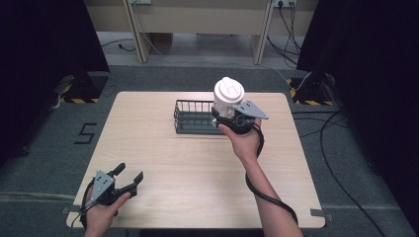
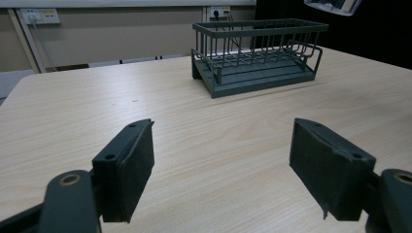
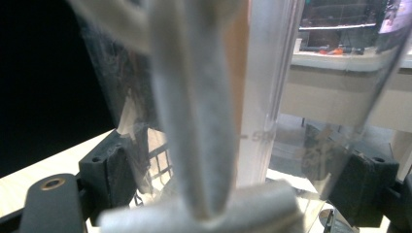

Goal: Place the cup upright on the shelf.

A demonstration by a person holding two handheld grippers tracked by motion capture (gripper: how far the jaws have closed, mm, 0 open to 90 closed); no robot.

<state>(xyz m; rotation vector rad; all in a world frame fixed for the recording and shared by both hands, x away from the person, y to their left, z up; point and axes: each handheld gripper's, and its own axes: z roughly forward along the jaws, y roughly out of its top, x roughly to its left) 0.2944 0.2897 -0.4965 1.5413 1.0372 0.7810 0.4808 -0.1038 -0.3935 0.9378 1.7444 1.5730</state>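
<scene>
Right tool [image 1: 228, 117] clamped on the clear measuring jug [image 1: 228, 96], held in the air over the right end of the dark wire rack [image 1: 190, 117]. Left tool [image 1: 129, 177] jaws apart, idle near the counter's [image 1: 197, 168] front left corner.

Risk: slick clear wall may slip in the pads, or the jug may catch the rack rim on descent.

Long axis roughly vertical, white lid up.

a light wooden table [image 1: 163, 148] stands on grey carpet [image 1: 44, 148]. black curtains [image 1: 44, 34] hang at both sides. a black-and-yellow striped base [image 1: 81, 91] sits left of the table. cables [image 1: 341, 148] trail across the floor at right, and wall sockets [image 2: 39, 17] show behind.
</scene>
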